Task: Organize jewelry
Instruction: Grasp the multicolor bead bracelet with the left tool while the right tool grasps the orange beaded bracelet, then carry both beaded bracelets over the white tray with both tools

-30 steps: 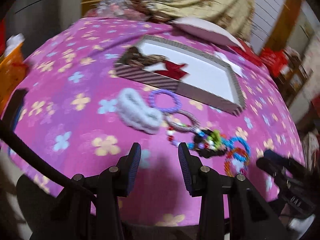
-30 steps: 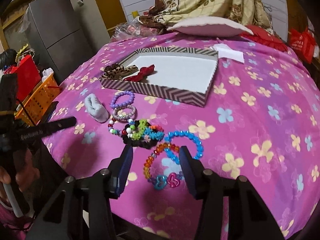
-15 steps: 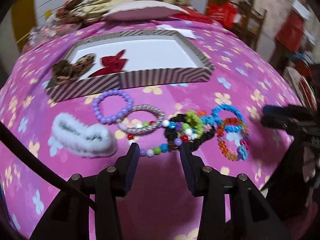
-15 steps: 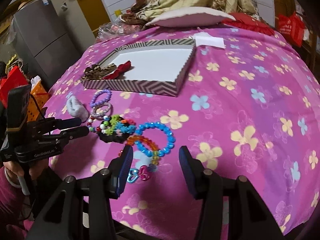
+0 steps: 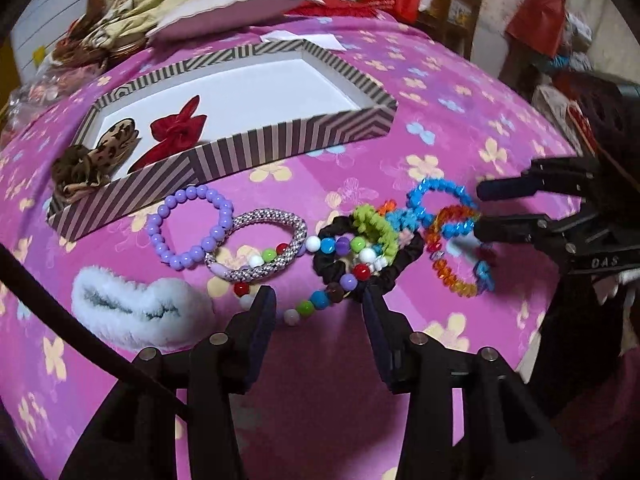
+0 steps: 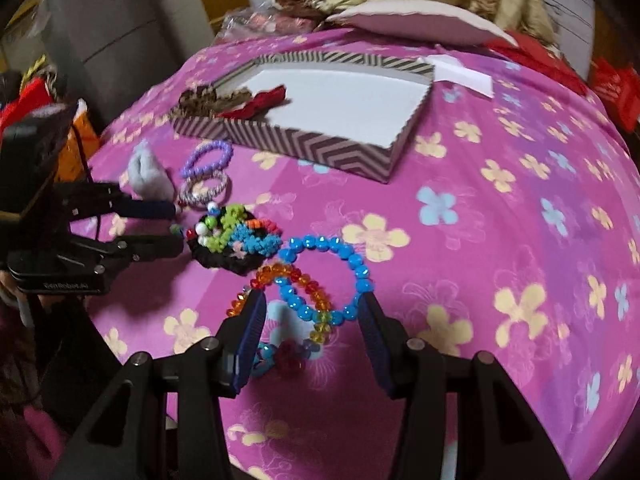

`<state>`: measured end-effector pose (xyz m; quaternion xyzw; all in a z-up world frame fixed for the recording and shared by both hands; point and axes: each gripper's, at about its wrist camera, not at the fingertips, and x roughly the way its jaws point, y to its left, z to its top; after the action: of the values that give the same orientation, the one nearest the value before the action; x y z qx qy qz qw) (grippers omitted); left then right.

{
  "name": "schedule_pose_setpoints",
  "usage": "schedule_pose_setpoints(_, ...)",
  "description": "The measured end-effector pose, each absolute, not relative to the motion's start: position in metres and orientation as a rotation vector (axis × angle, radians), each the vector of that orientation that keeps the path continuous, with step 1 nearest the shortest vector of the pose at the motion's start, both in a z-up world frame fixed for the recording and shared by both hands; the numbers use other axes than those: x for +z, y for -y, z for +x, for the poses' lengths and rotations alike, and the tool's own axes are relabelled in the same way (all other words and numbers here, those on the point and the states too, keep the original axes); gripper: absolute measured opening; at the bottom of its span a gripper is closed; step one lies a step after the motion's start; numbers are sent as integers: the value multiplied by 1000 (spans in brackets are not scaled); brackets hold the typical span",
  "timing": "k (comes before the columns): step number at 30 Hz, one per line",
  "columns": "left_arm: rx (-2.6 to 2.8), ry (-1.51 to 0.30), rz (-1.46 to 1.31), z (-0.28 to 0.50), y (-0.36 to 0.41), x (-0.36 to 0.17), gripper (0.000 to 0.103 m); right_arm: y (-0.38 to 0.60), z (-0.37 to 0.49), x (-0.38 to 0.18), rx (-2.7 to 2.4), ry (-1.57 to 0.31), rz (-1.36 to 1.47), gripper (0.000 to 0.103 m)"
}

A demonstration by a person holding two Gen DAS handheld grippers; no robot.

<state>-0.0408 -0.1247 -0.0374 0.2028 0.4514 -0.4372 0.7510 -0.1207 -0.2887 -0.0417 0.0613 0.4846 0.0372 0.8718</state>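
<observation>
Purple beads make the lilac bracelet in your left wrist view. It lies on the pink flowered cloth and touches a silver woven bangle. To the right of these are a black scrunchie with a string of mixed coloured beads across it, then a green and blue fuzzy band, a blue bead bracelet and an orange bead bracelet. A white fluffy band lies at the lower left. Your left tongs are released, and the coloured bead string lies between their tips. The striped box behind the bracelets holds a red bow, and a leopard-print scrunchie hangs over its left corner. Your right tongs come in from the right and are open, with their tips at the blue bracelet.

In your right wrist view the blue bead bracelet and the orange bead bracelet overlap each other. They lie between the open fingers of your right tongs. A small heart charm is just below them. The black scrunchie is to the left, and the left tongs reach it with their fingers apart. The striped box is further back, with the red bow and the leopard-print scrunchie in its left end.
</observation>
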Motion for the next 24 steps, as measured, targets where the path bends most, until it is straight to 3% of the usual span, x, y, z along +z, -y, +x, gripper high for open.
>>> schedule_pose_setpoints(3, -980, -985, 458, -41, 127, -38, 55, 292, -115, -45, 75, -1017, 114, 49)
schedule_pose_setpoints(7, -990, -993, 508, -44, 134, -45, 52, 292, -110, -46, 93, -1017, 85, 32)
schedule_pose_setpoints(10, -985, -970, 549, -50, 138, -46, 32, 290, -109, -46, 114, -1004, 61, 18)
schedule_pose_setpoints(12, -986, -989, 519, -49, 138, -46, 18, 289, -109, -46, 119, -997, 43, 14)
schedule_pose_setpoints(15, -965, -985, 470, -49, 132, -43, 18, 292, -113, -40, 121, -978, 71, 5)
schedule_pose_setpoints(24, -951, -967, 257, -51, 107, -5, 18, 286, -117, -23, 181, -958, 47, 8)
